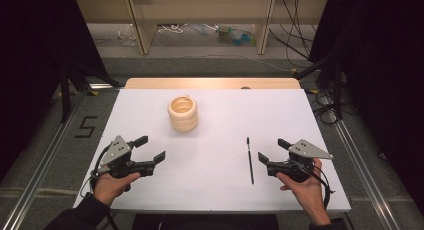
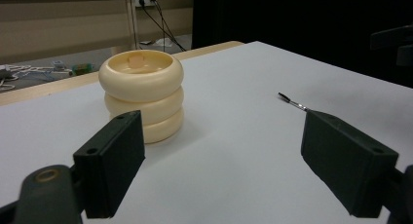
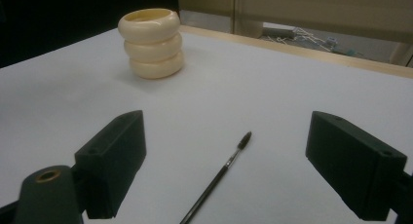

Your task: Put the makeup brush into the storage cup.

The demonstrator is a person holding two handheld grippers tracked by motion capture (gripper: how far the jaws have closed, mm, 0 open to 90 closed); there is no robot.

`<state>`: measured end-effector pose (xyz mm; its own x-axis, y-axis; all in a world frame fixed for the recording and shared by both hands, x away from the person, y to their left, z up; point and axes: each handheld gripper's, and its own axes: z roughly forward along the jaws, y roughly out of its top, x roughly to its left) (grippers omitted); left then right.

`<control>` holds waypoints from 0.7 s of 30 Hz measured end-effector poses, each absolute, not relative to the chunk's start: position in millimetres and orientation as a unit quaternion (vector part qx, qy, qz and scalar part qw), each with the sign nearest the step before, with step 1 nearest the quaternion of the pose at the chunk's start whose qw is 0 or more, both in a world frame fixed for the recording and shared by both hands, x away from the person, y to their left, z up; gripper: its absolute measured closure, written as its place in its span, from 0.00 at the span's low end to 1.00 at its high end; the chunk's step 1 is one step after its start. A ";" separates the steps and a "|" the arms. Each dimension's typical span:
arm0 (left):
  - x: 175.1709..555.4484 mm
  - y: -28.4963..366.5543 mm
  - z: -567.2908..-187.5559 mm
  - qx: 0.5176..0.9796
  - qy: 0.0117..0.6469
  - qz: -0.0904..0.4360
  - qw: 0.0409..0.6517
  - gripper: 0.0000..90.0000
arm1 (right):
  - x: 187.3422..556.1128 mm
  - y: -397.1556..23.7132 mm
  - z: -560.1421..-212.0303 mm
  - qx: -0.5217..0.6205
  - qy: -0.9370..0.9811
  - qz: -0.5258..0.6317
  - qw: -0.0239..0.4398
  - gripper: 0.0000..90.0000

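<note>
A cream holder [image 1: 183,113] shaped like three stacked rings stands upright on the white table [image 1: 220,115], left of centre. A thin black brush [image 1: 249,160] lies flat to its right, bristle tip pointing away from me. My left gripper [image 1: 150,149] rests near the front left, open and empty, aimed toward the holder [image 2: 141,92]; the brush tip [image 2: 285,98] lies ahead to the right. My right gripper [image 1: 273,151] sits just right of the brush, open with nothing between its jaws. In the right gripper view the brush [image 3: 219,177] lies between the jaws on the table, with the holder [image 3: 152,43] farther off.
A wooden strip [image 1: 212,83] runs along the table's far edge. Beyond it are wooden frame legs [image 1: 142,27], loose cables and clutter on the floor. Metal rails [image 1: 360,165] flank the table, and a "5" mark [image 1: 86,126] is on the floor at left.
</note>
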<state>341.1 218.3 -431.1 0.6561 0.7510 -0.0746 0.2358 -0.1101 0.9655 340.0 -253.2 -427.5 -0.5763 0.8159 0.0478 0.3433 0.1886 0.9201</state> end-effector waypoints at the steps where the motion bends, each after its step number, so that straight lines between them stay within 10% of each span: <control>1: 341.2 218.3 -431.1 0.710 0.348 0.226 0.569 0.18 | 339.9 -253.3 -427.3 0.396 0.735 0.498 0.234 0.18; 21: 341.9 216.5 -432.1 0.713 0.347 0.225 0.567 0.18 | 350.7 -252.9 -423.9 0.392 0.747 0.478 0.245 0.18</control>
